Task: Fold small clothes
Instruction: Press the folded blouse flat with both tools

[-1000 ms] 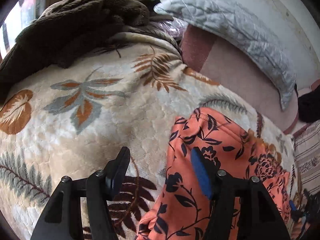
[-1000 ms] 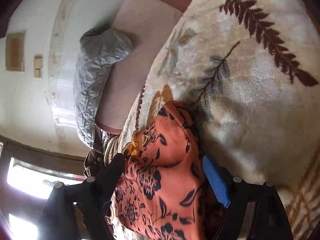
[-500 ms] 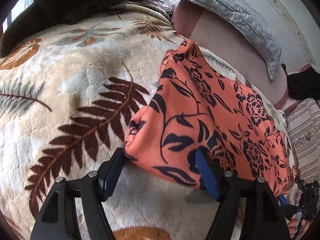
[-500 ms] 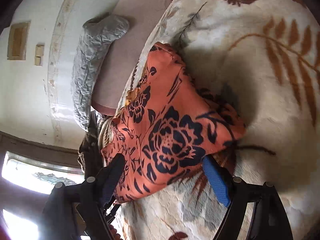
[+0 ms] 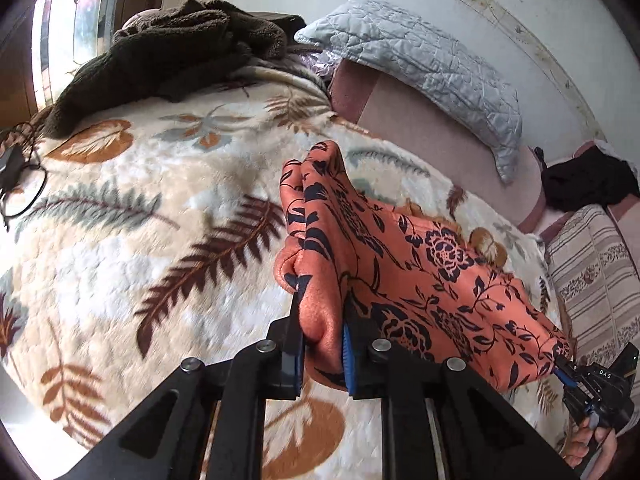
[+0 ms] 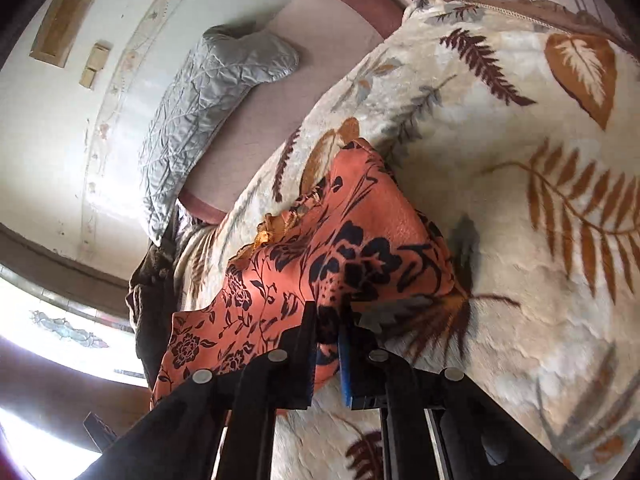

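Note:
An orange garment with a dark floral print (image 5: 420,256) lies partly lifted on a leaf-patterned fleece blanket (image 5: 160,240). My left gripper (image 5: 323,302) is closing, and its pads pinch a bunched corner of the garment. In the right wrist view the same garment (image 6: 352,240) hangs from my right gripper (image 6: 329,316), which is shut on its near edge. That right gripper (image 5: 564,374) also shows at the far lower right of the left wrist view, clamped on the opposite corner with a hand (image 5: 588,444) under it. The cloth stretches between the two grippers.
A brown fleece heap (image 5: 168,52) lies at the blanket's far left. A grey quilted pillow (image 5: 420,56) leans on the wall. Eyeglasses (image 5: 20,192) rest at the left edge. A striped cushion (image 5: 592,276) and a black cloth (image 5: 588,184) sit on the right.
Both grippers went from open around the garment's near edge to shut on it. Both pulled back toward me and rose a little, lifting the cloth's edge off the blanket.

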Demonstrator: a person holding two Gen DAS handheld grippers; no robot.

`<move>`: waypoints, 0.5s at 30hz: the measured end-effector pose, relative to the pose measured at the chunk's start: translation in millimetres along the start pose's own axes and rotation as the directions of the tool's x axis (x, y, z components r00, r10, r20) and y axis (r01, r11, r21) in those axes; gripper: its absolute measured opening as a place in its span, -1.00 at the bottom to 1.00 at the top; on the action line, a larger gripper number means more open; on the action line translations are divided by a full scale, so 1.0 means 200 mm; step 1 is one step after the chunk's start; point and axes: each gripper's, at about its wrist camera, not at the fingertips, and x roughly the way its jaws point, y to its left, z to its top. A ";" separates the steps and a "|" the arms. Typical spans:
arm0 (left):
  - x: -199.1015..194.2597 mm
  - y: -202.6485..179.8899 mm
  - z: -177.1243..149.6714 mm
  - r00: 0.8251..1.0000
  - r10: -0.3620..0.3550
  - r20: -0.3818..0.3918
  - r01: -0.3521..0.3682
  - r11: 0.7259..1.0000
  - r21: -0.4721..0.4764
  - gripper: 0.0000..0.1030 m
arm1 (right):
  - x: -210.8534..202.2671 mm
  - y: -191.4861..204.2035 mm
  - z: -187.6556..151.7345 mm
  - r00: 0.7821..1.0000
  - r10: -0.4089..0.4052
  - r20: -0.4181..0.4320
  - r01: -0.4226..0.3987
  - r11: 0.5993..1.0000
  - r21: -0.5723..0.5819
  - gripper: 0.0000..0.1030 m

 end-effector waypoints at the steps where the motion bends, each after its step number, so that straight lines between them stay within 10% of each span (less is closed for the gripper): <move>1: 0.02 0.05 -0.06 1.000 -0.002 -0.027 0.001 1.000 -0.018 -0.57 | 0.00 -0.06 -0.05 1.000 -0.004 -0.027 0.004 1.000 0.002 -0.72; 4: 0.16 0.23 -0.20 0.987 0.100 -0.125 -0.105 0.994 -0.036 -0.50 | 0.03 -0.31 -0.18 0.994 -0.023 -0.105 0.027 0.999 0.038 0.28; 10: 0.02 0.34 -0.06 0.996 0.085 -0.002 -0.085 0.993 -0.083 -0.21 | -0.22 -0.39 0.00 0.996 -0.025 0.091 0.027 1.000 -0.013 0.27; 15: 0.12 0.17 0.12 0.999 0.038 0.033 -0.039 0.999 0.035 -0.09 | 0.11 -0.06 0.41 0.997 -0.072 0.007 0.072 0.961 -0.267 0.27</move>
